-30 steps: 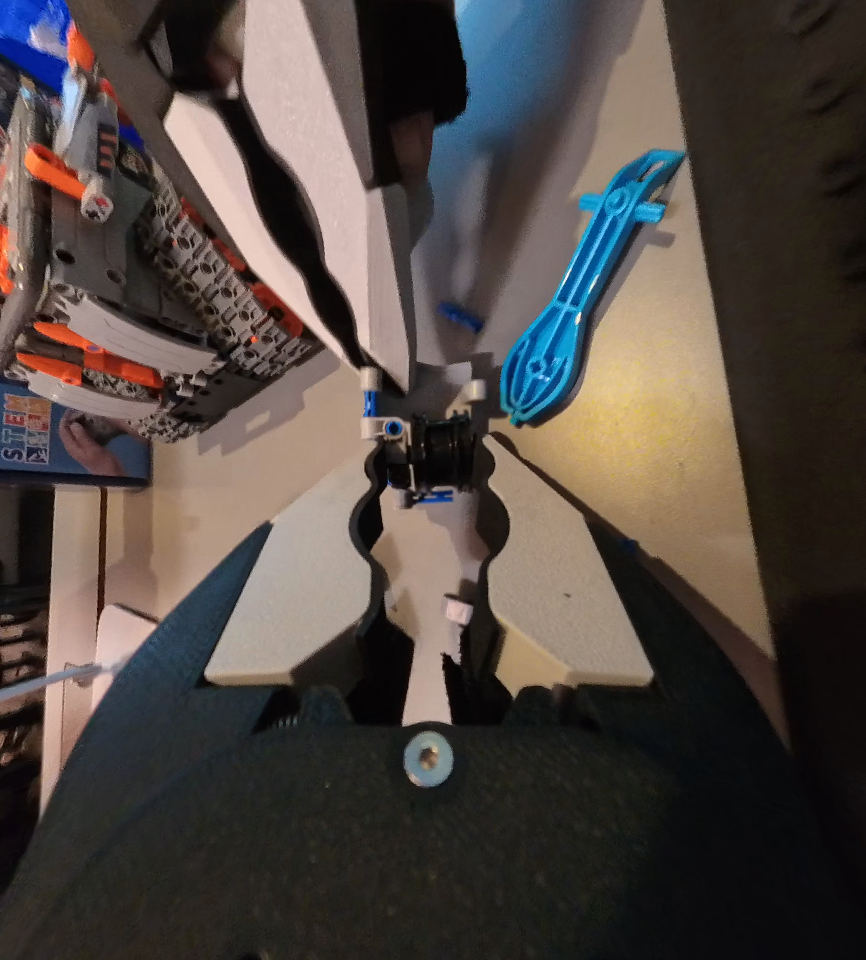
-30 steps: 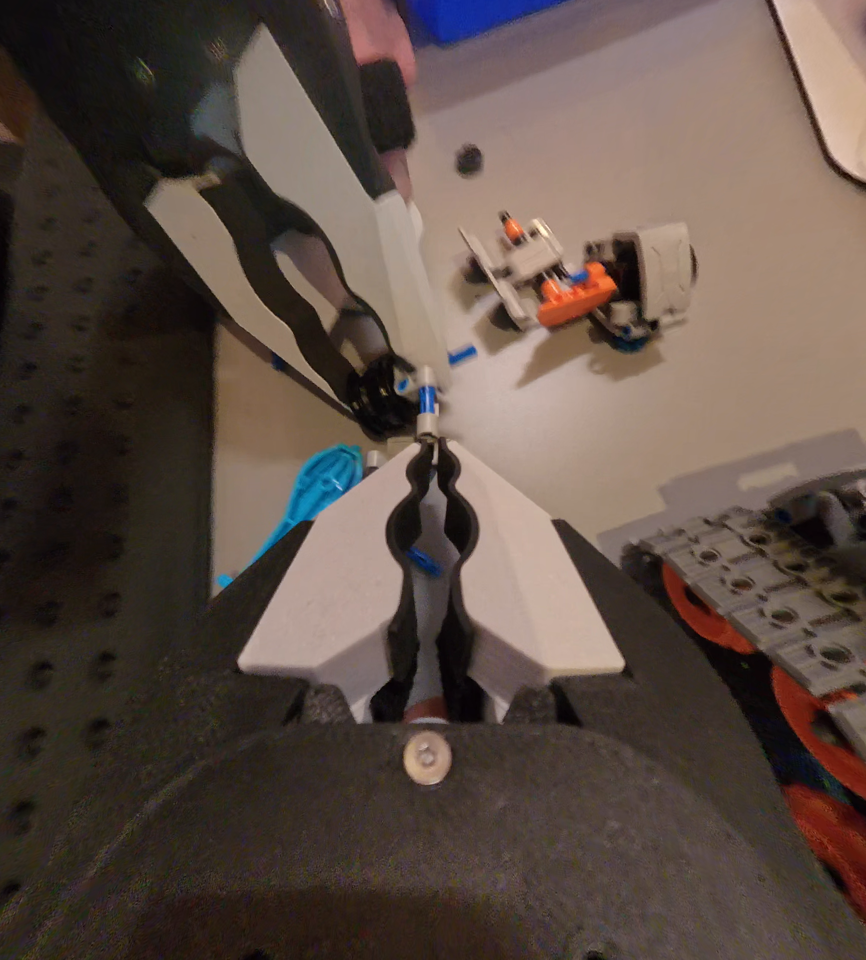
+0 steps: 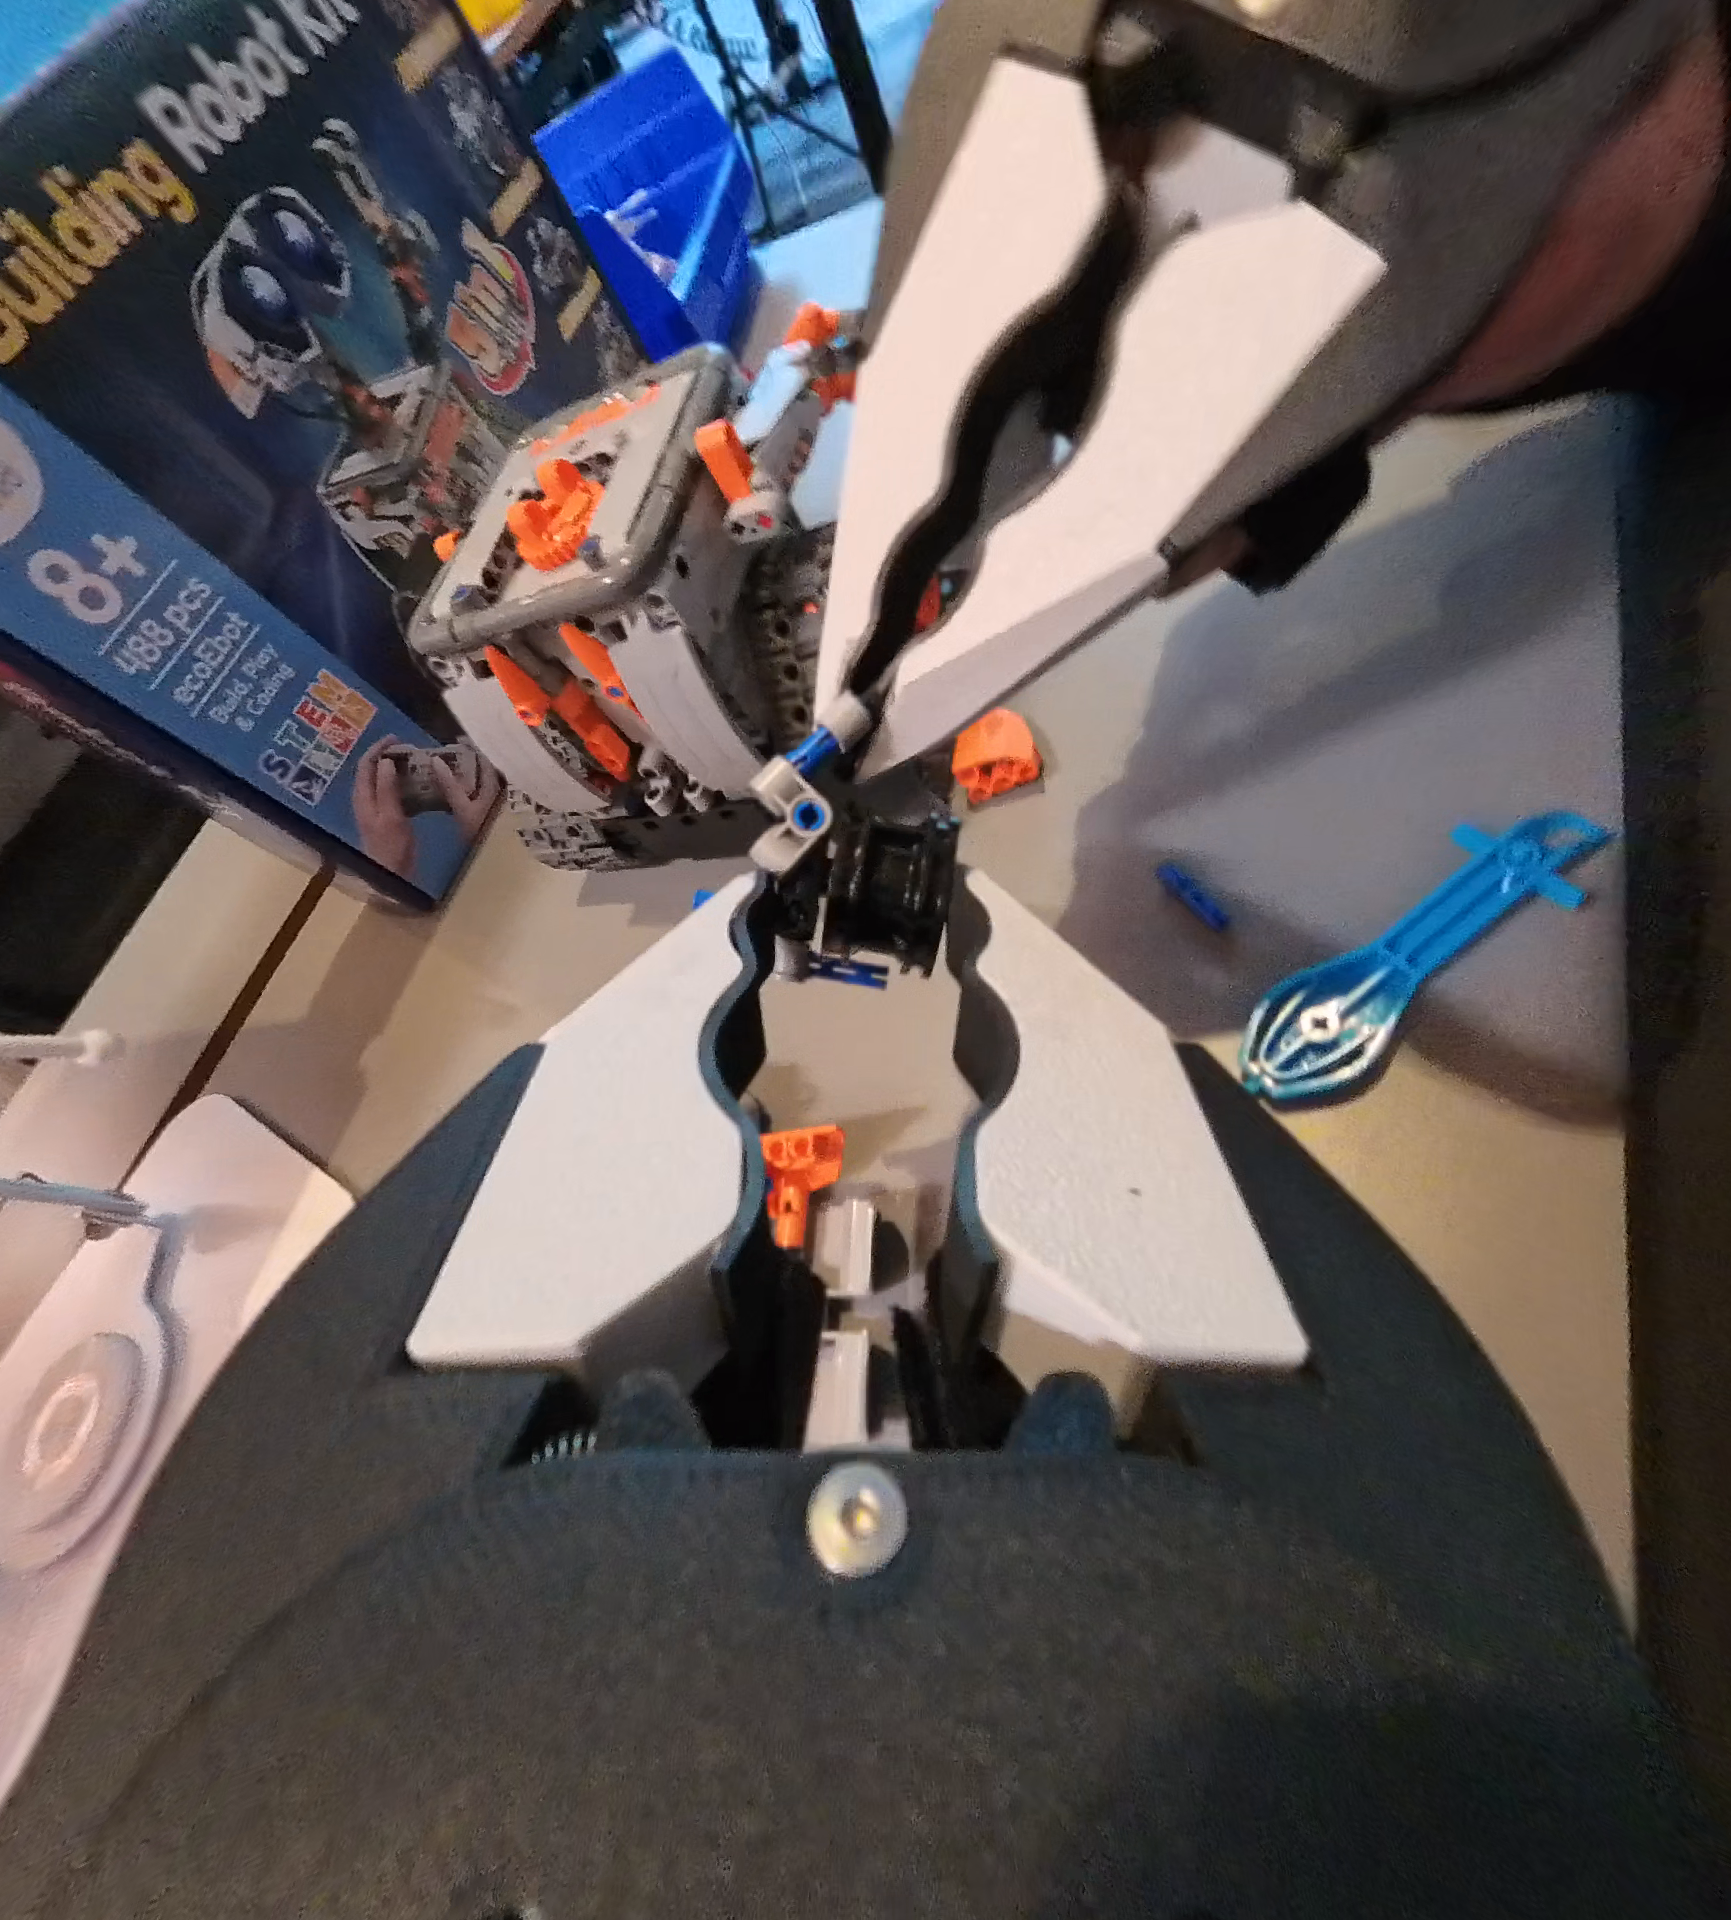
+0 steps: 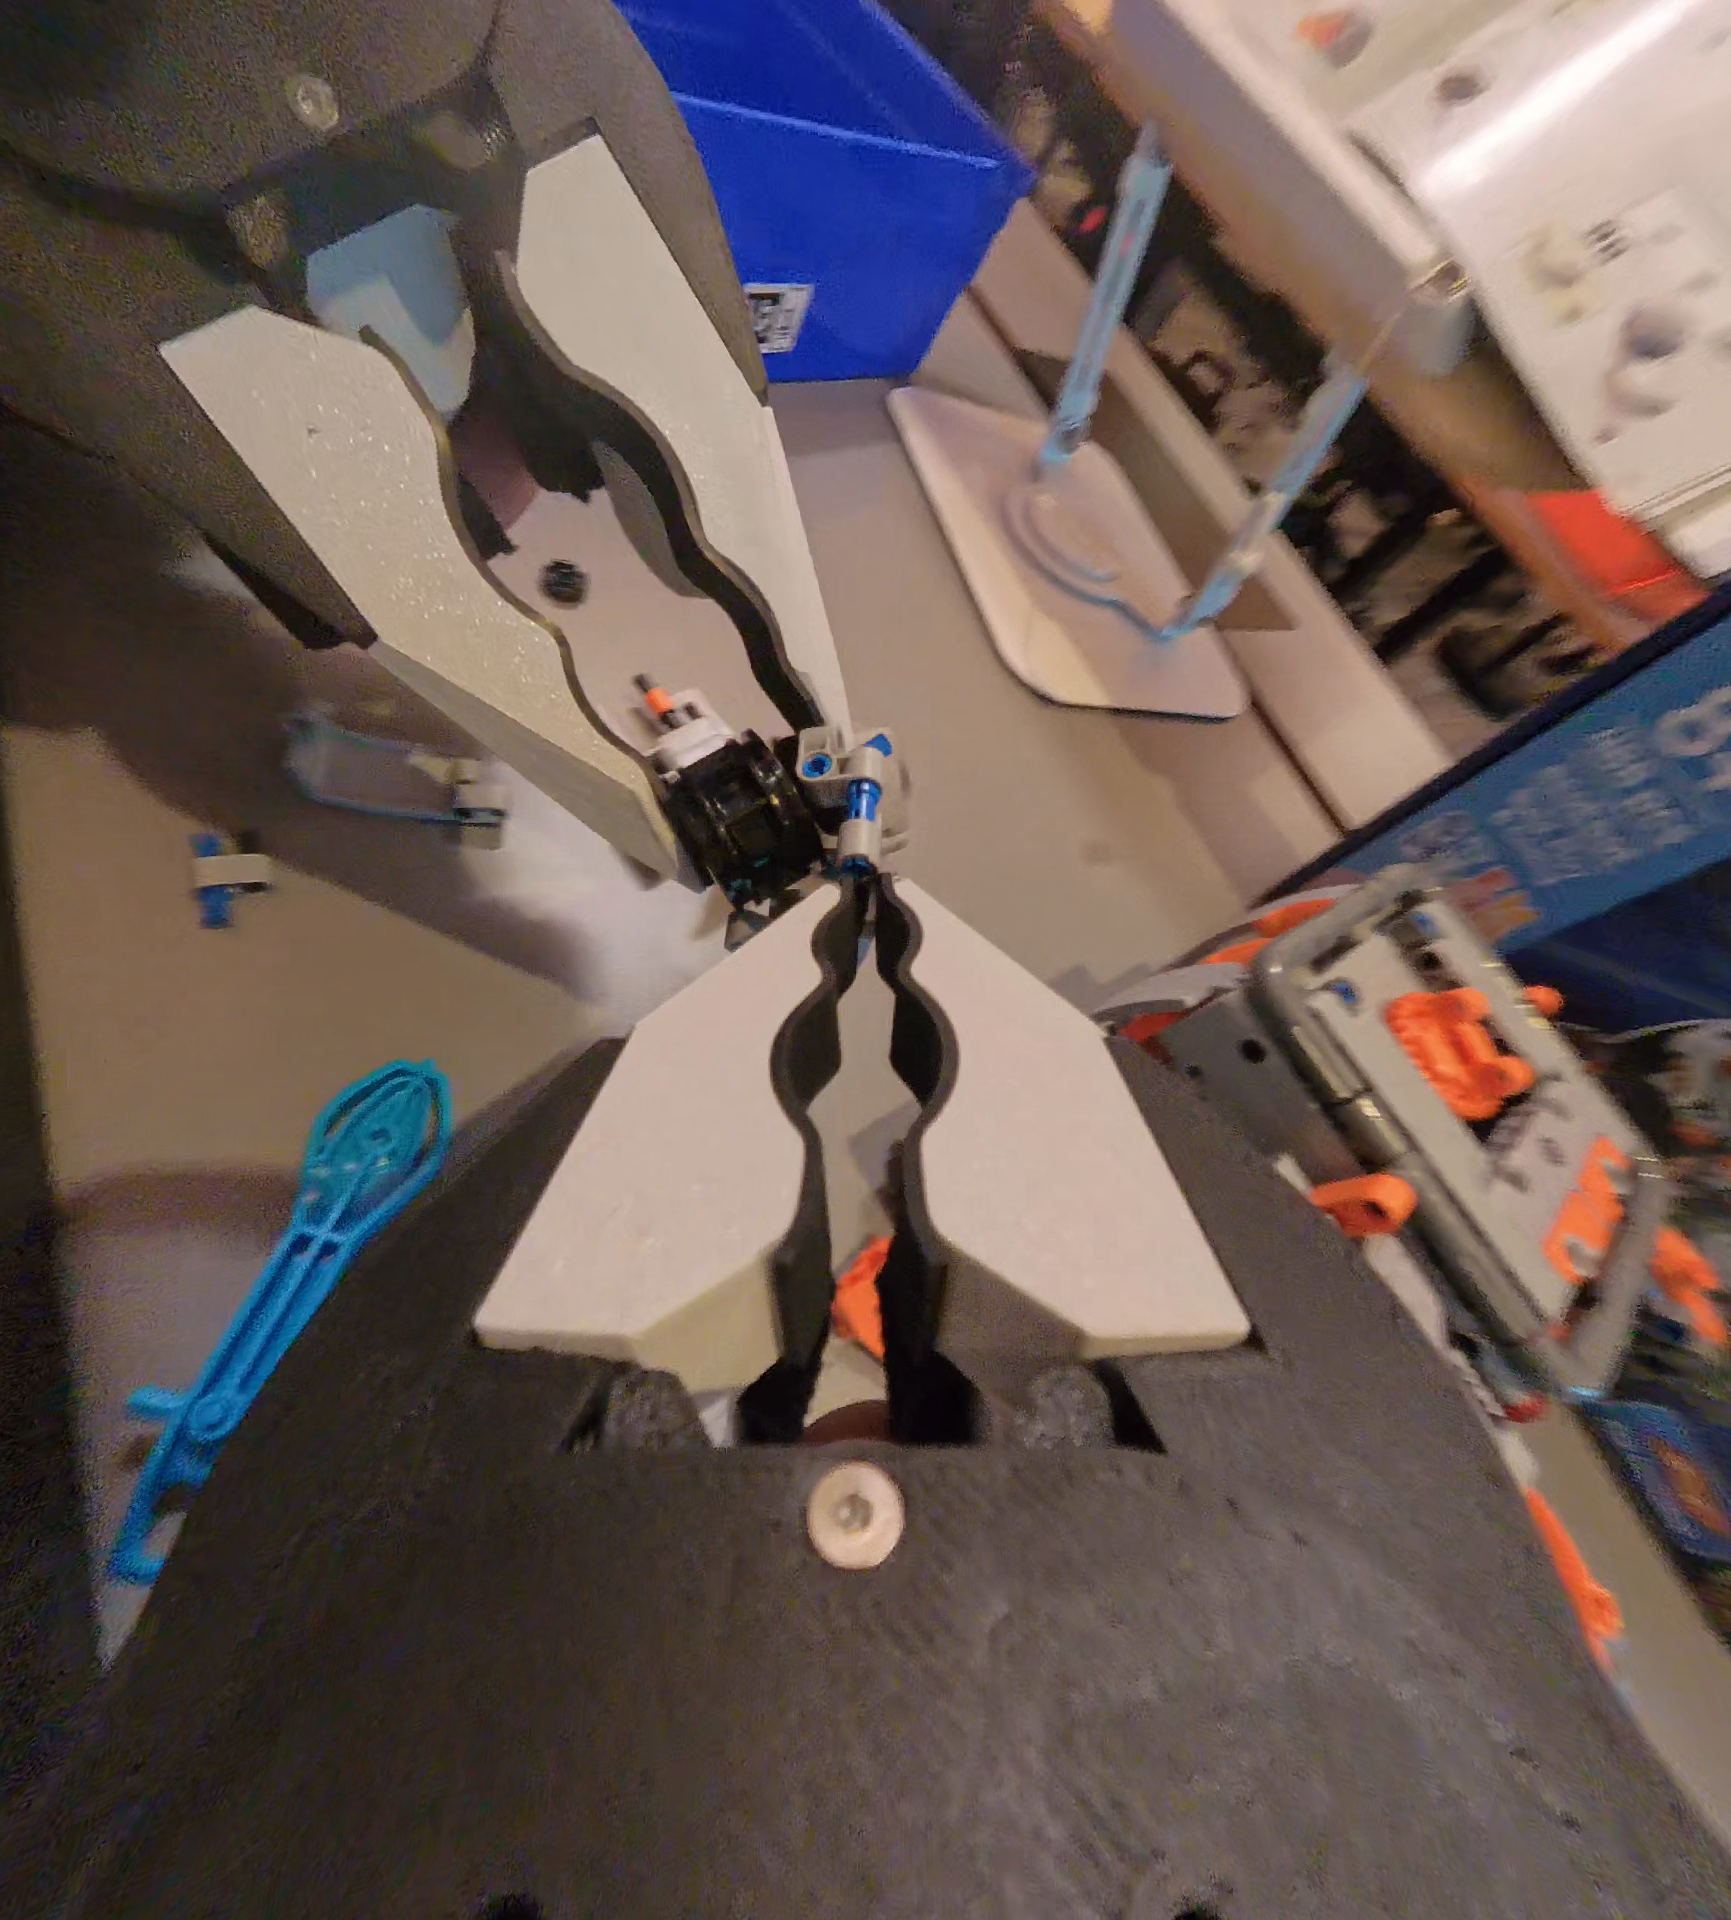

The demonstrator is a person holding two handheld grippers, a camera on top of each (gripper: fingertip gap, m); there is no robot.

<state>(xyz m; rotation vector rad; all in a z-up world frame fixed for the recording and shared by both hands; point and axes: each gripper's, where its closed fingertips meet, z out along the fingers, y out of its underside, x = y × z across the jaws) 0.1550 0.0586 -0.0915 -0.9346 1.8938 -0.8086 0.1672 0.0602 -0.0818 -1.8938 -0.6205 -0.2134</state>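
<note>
Both grippers have swung round since the earlier frame: in the left wrist view the printed box [image 3: 165, 416] and the grey and orange model [image 3: 591, 582] now fill the left side, and the blue tool [image 3: 1360, 997] now lies low on the right.

Left to right in that view: the box stands upright, with the model just beside it on the table [image 3: 1308, 727]. At centre the left gripper [image 3: 856, 914] is partly spread and clamped on a black wheel [image 3: 887, 894], held clear of the table. The right gripper [image 3: 845, 727] comes in from above, pinched almost closed on the end of a grey connector [image 3: 793, 805] with a blue pin; the connector touches the wheel. Beyond lie an orange piece [image 3: 996, 758], a loose blue pin [image 3: 1191, 896] and the tool.

Only the right wrist view shows a small grey and blue piece [image 4: 222, 873], a blue bin [image 4: 840, 177] and a white stand base [image 4: 1100, 582]. Whether the connector is fully seated in the wheel cannot be told.
</note>
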